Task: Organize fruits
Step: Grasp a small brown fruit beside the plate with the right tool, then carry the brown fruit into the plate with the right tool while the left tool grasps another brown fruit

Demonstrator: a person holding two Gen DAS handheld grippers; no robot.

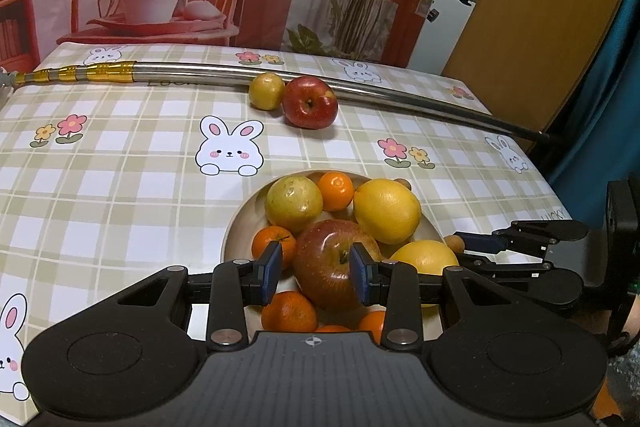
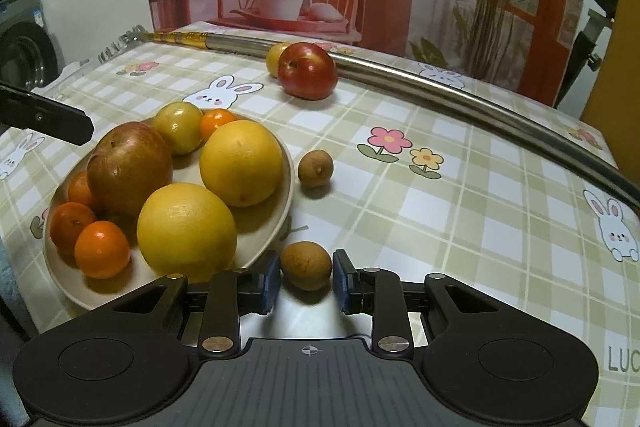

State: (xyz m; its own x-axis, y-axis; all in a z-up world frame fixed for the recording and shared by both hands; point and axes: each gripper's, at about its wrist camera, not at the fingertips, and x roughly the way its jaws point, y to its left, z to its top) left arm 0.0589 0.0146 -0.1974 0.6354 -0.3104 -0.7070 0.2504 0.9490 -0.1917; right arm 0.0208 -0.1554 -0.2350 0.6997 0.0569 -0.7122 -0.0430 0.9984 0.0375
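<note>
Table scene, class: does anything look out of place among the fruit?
Yes. A long metal pole lies across the tablecloth, with a red apple against it, away from the plate.

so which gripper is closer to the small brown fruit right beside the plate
Right. The right gripper has the small brown fruit between its fingers on the table; the left gripper hovers over the plate's apple.

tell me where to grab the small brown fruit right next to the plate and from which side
Grip the small brown fruit across its widest middle, one pad on each flank, coming in low from the near table edge. It is round and low on the cloth, with the plate rim close on its left, so a front approach keeps the right tongs clear of it; they already straddle it that way.
</note>
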